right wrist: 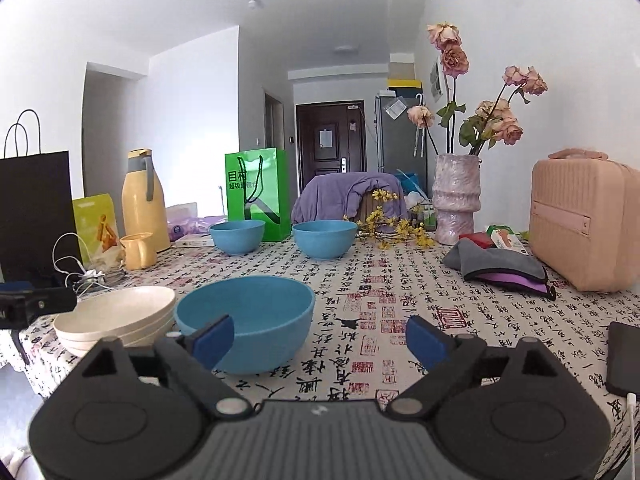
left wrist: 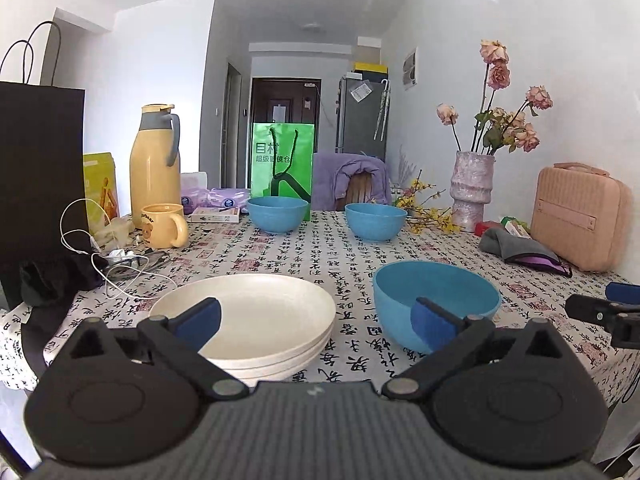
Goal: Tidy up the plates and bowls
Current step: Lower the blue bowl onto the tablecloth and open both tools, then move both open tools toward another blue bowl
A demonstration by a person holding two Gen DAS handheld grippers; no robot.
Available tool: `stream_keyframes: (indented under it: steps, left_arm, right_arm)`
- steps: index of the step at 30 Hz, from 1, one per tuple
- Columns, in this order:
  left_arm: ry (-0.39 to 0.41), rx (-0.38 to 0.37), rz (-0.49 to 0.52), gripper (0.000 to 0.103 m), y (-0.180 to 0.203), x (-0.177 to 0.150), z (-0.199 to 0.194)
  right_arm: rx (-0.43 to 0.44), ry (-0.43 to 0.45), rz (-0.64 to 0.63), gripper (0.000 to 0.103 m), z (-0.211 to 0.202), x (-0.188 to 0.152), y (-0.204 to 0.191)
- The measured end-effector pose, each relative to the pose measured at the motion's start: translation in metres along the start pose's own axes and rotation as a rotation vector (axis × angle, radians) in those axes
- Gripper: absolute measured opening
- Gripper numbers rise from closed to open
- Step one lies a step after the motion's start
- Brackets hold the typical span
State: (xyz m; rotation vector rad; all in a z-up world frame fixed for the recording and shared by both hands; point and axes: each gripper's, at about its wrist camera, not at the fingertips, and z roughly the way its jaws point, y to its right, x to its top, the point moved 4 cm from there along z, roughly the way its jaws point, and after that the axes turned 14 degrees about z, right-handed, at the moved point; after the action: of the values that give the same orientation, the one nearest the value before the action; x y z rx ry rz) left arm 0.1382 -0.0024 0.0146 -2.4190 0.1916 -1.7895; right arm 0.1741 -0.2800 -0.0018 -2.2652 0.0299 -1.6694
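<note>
A stack of cream plates (left wrist: pixel 256 320) (right wrist: pixel 120 316) rests near the table's front edge, with a blue bowl (left wrist: pixel 436 300) (right wrist: pixel 248 320) just to its right. Two more blue bowls (left wrist: pixel 275 213) (left wrist: pixel 375 221) (right wrist: pixel 237 236) (right wrist: pixel 324 238) stand farther back. My left gripper (left wrist: pixel 316 320) is open, its jaws wide apart in front of the gap between the plates and the near bowl, holding nothing. My right gripper (right wrist: pixel 320 340) is open too, with nothing between its blue pads (right wrist: pixel 214 340); the near bowl lies behind its left finger. Its tip shows at the right edge of the left wrist view (left wrist: pixel 600 314).
A patterned tablecloth (right wrist: pixel 400 280) covers the table. At the left stand a black bag (left wrist: pixel 40 180), a yellow jug (left wrist: pixel 154 160), a mug (left wrist: pixel 162 226) and cables. A green bag (left wrist: pixel 282 160), a flower vase (right wrist: pixel 456 200), a grey cloth (right wrist: pixel 496 264), a pink case (right wrist: pixel 584 220) and a phone (right wrist: pixel 624 360) stand around.
</note>
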Motion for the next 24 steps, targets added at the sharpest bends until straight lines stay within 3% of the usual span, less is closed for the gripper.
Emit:
stream_keyframes:
  steps: [12,17,24]
  left_arm:
    - [0.013,0.007,0.019,0.103,0.006,-0.001,-0.008]
    - [0.0,-0.005,0.005,0.103,0.004,0.008,0.009]
    - [-0.017,-0.02,-0.019,0.103,-0.001,0.048,0.06]
  right_arm:
    - [-0.01,0.028,-0.006,0.093,-0.026,-0.008,0.001]
    - [-0.009,0.022,0.004,0.093,-0.014,-0.003,0.004]
    - [-0.009,0.019,0.051,0.093,0.019,0.029,0.014]
